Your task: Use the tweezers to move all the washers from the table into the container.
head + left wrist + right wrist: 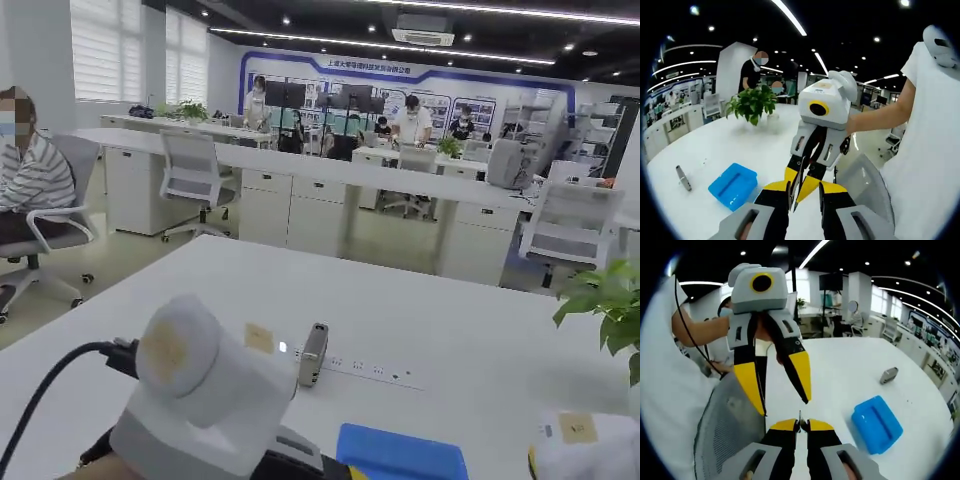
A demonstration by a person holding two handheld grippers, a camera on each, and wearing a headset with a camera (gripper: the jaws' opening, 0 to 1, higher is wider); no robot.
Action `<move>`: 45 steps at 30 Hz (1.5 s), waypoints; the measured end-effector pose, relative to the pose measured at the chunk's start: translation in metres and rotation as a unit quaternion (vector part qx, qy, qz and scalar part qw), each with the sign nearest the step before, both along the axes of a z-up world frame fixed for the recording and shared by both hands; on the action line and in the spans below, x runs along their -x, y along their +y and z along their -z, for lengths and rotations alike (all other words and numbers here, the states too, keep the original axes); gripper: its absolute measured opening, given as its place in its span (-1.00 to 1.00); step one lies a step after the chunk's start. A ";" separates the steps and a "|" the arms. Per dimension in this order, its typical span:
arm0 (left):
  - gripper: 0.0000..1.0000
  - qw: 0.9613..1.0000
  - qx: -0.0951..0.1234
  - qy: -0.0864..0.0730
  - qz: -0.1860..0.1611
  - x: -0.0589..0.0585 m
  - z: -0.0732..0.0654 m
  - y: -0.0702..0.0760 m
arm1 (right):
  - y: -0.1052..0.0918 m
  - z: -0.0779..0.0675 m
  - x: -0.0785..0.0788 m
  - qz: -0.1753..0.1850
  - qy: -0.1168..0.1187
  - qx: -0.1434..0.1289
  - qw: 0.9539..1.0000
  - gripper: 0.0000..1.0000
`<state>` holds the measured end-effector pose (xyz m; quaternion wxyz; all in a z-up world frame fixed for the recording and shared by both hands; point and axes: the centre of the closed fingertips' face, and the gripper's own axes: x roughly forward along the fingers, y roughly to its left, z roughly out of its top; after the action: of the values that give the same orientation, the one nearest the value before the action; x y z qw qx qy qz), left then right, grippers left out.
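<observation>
Two jaws of my right gripper are pinched shut on the tweezers, whose tip points toward my left gripper. I read the left gripper's jaws as standing apart, facing the right gripper nose to nose, near the tweezers' tip. The blue container lies on the table, off to one side of both grippers. A grey block sits beyond the container, and a plant farther out.

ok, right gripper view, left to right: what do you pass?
Person's white shirt → grey mesh chair back → left gripper, tongs apart → blue container. The small grey device sits over the container's span, so it is left out.
</observation>
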<state>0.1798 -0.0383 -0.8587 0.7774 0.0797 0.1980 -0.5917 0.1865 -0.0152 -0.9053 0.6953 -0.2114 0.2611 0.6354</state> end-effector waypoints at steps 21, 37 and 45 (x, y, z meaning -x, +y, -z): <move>-1.00 0.998 0.019 -0.031 0.056 0.005 -0.001 -0.023 | -0.003 0.005 0.017 -0.029 0.009 0.005 1.000 -0.94; -1.00 0.996 0.012 -0.060 0.070 0.001 -0.013 -0.021 | -0.014 0.022 0.014 -0.022 0.032 0.002 0.999 -0.81; -1.00 0.996 0.004 -0.062 0.058 -0.001 -0.005 -0.013 | -0.018 0.028 0.009 -0.017 0.022 0.015 0.999 -0.90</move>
<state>0.1810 -0.0508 -0.8536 0.7527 0.1246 0.1420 -0.6306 0.1775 -0.0334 -0.9331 0.6749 -0.2125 0.2824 0.6478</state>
